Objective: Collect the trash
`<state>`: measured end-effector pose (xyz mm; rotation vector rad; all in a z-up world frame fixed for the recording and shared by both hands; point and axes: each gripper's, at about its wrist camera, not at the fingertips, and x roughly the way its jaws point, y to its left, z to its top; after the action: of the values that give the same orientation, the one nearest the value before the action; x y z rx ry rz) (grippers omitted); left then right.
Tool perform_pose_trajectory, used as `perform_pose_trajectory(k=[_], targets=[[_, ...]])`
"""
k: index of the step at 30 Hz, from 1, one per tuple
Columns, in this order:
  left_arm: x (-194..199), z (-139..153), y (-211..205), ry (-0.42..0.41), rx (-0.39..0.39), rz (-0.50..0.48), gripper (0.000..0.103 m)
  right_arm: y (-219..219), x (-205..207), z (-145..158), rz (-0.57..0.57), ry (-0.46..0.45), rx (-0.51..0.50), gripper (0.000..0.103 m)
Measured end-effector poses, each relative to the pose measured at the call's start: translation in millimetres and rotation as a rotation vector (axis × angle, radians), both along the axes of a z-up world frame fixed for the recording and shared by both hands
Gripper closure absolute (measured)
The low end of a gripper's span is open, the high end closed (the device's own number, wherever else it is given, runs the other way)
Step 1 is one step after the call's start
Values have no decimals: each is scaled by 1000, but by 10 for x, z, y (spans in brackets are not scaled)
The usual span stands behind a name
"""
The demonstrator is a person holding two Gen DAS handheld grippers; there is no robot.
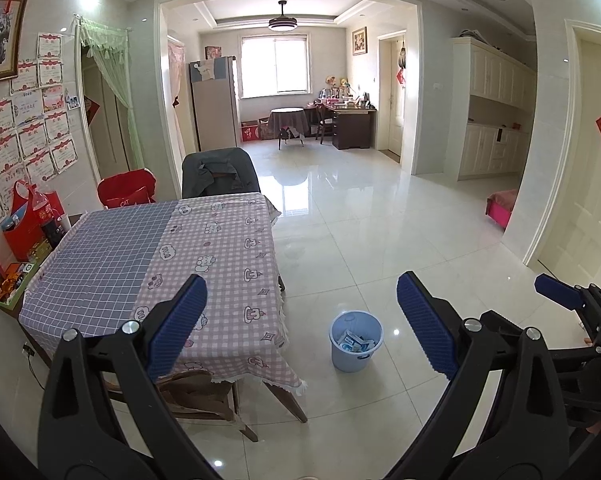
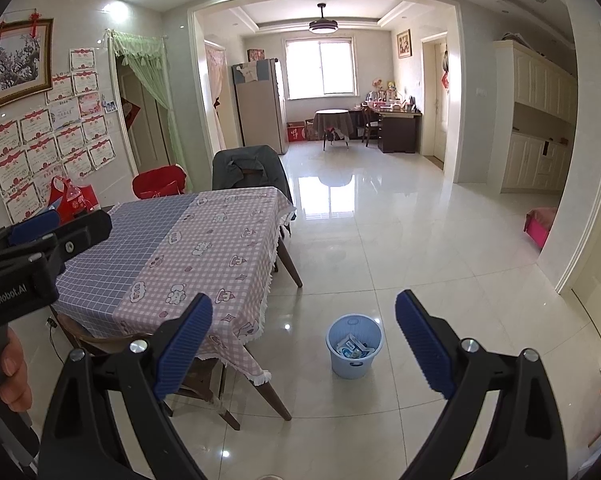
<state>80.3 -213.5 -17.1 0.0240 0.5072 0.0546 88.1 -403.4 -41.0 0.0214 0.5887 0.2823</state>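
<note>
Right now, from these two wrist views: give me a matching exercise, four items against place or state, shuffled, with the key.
Column 1:
1. blue bin
2. left gripper
3. dark jacket
4. red bag

Column 2:
A. draped over the chair at the table's far end
B. on the floor beside the table, cartons inside
C. by the wall at the table's left edge
D. open, holding nothing

Pairs: 1-B, 2-D, 3-A, 4-C. The right gripper is likewise open and empty.
</note>
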Motion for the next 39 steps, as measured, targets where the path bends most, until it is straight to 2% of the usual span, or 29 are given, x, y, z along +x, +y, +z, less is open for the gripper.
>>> perform_pose_trajectory(k=[39], targets=[[219, -112, 135, 41, 6, 12, 9, 215, 164, -152, 5, 44, 14, 12]])
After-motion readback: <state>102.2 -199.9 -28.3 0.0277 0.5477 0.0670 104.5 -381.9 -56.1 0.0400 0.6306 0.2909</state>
